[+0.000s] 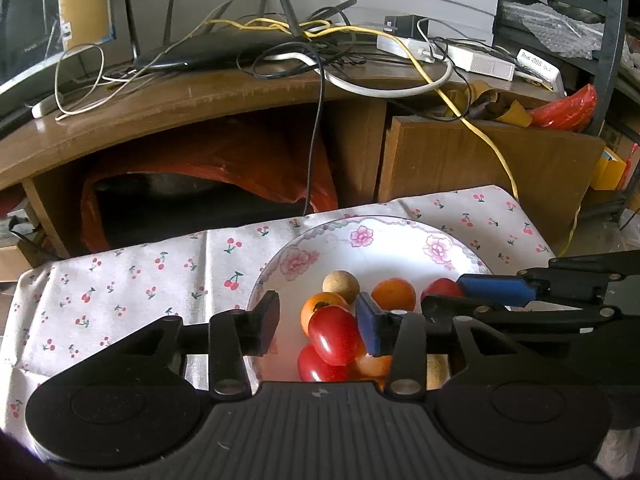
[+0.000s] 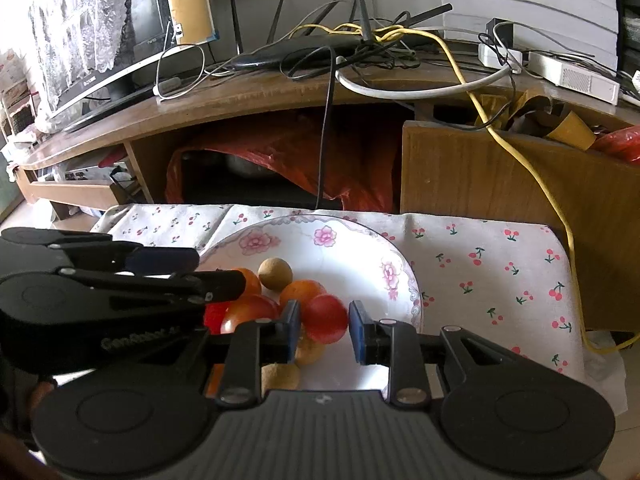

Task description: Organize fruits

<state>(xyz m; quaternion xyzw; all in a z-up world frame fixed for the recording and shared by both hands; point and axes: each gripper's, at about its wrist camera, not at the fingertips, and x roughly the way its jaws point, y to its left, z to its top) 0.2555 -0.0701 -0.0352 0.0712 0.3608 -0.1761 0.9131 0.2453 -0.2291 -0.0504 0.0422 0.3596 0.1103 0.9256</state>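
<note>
Floral plate [image 1: 362, 236] sits on cherry-print cloth [image 1: 132, 280] over the tabletop, w/ fruit piled on its near half. Left tool [image 1: 318, 322] hangs over plate's 9 o'clock side, partly open; a red tomato [image 1: 334, 334] sits betw. the fingers, right blue pad [image 1: 370, 330] touching it, left pad apart, so no grip. Orange fruit [image 1: 394, 294] and a tan round fruit [image 1: 341, 286] lie toward 12 o'clock from it. Right tool [image 2: 324, 330] at plate's 3 o'clock side, partly open around another red fruit [image 2: 326, 318]; left pad [image 2: 292, 330] looks to touch, right pad shows a gap. No earlier frame to compare.
</note>
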